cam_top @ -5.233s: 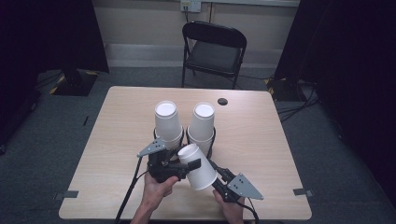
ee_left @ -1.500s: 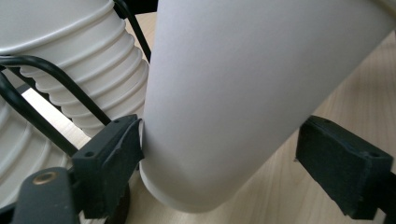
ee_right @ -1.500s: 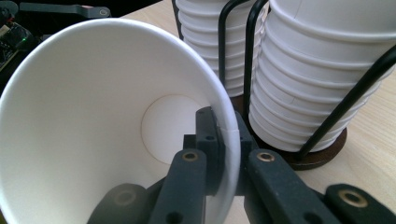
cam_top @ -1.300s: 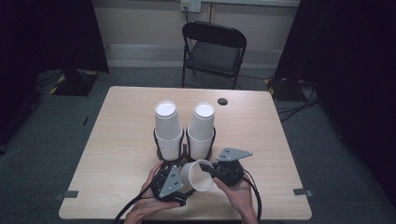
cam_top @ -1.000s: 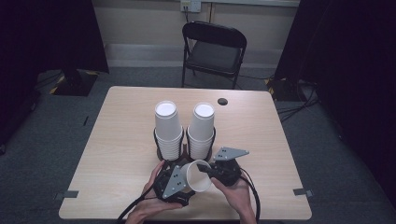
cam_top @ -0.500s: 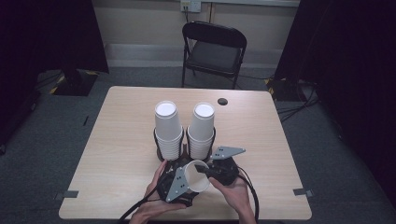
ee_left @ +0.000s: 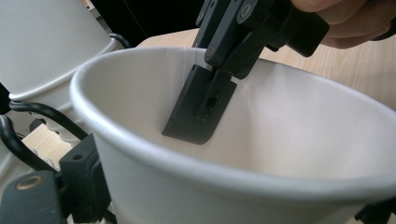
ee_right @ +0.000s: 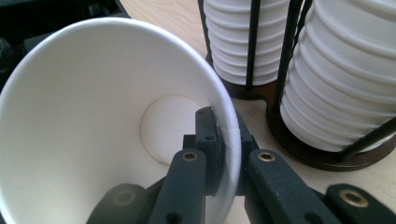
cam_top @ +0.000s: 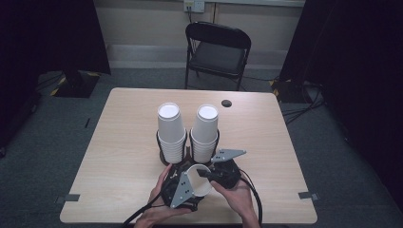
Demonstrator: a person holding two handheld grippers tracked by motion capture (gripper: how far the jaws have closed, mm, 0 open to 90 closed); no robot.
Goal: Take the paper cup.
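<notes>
**Paper cup held between two hand-held grippers**

The right hand-held gripper (cam_top: pixel 209 175) is clenched on the rim of a white paper cup (cam_top: pixel 197 180), one jaw inside the wall and one outside. The cup lies tilted above the near edge of the worktop (cam_top: pixel 123 142), just in front of two racks of stacked cups (cam_top: pixel 170 135). The left hand-held gripper (cam_top: pixel 183 190) has just been closing, its wide-spread jaws flanking the cup's body; whether they press on it, I cannot tell.

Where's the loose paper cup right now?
The paper cup is near the table's front edge, just in front of the two cup stacks, its wall pinched by the right tongs.
</notes>
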